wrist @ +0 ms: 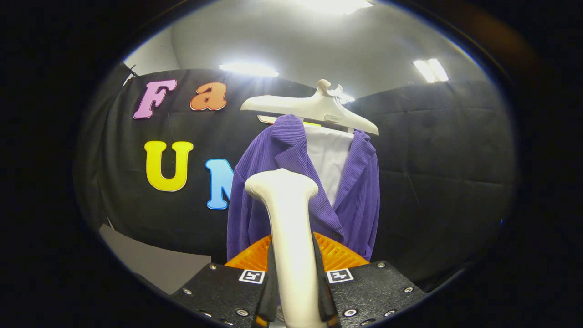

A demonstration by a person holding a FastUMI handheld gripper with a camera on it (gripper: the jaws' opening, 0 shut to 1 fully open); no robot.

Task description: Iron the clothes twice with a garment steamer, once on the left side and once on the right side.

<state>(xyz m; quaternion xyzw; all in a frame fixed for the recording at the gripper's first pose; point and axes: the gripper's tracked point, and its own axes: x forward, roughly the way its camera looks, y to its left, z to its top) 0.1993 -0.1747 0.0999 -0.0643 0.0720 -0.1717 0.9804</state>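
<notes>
My gripper [295, 278] is shut on the white garment steamer [287, 218], both fingers pressing on its upright handle. The steamer's head rises just ahead of the fingers, in front of the lower left half of a purple corduroy jacket [355, 200]. The jacket hangs on a white hanger [314, 108] beyond the steamer, open over a white shirt [330, 157]. The steamer's head overlaps the jacket's left lapel area; whether it touches the cloth I cannot tell.
The black cloth wall [446, 159] stands behind the jacket and to both sides. A pale floor strip [145, 262] shows low to the left. Ceiling lights [248, 68] glow overhead.
</notes>
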